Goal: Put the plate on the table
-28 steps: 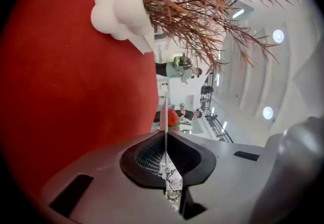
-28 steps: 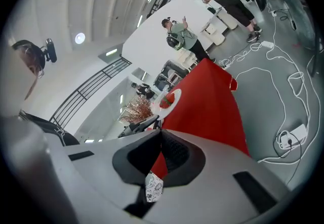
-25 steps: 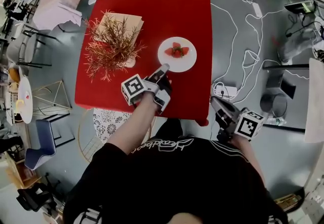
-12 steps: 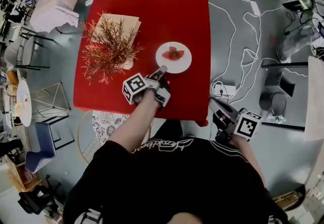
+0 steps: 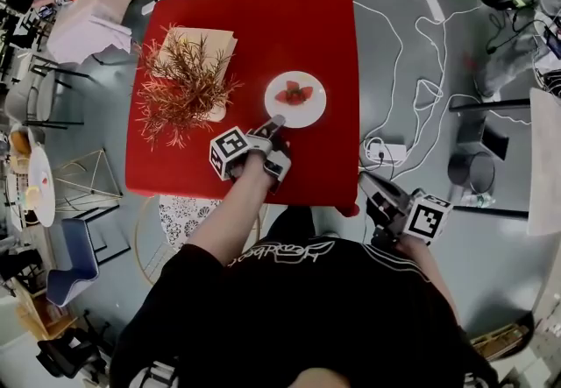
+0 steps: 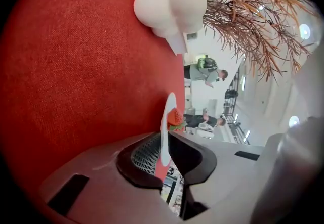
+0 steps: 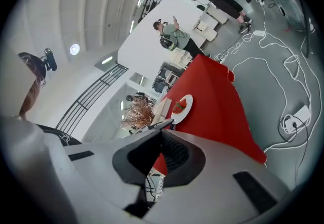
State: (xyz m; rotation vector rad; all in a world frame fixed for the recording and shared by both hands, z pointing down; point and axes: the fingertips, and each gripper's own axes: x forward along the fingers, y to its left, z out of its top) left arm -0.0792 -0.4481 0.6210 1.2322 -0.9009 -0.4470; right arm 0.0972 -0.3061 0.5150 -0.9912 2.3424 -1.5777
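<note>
Over the last sec the plate (image 5: 295, 99) has barely shifted vs the plant (image 5: 184, 84). It sits on the red bench (image 5: 263, 18), right of the plant, strawberries (image 5: 293, 95) on top. The small drift across the head view looks like camera motion, not plate motion. L gripper (image 5: 273, 123) has stayed at the plate's near rim. The real change is at its jaws: they're just starting to ease apart, w/ the thin white rim still pinched between the pads. My read is the plate is already down and this is the start of the release, so the task is nearly done. All that's left is letting go and backing off w/o dragging the rim.

R gripper (image 5: 372, 185) hangs off the bench by the person's right side, jaws pressed together, nothing in them.

Hard to tell:
- L gripper view shows the plate edge-on only, so can't confirm the base lies fully flat.
- The plant's pot is mostly buried under foliage.
- The bench's near edge is partly covered by the L arm.
</note>
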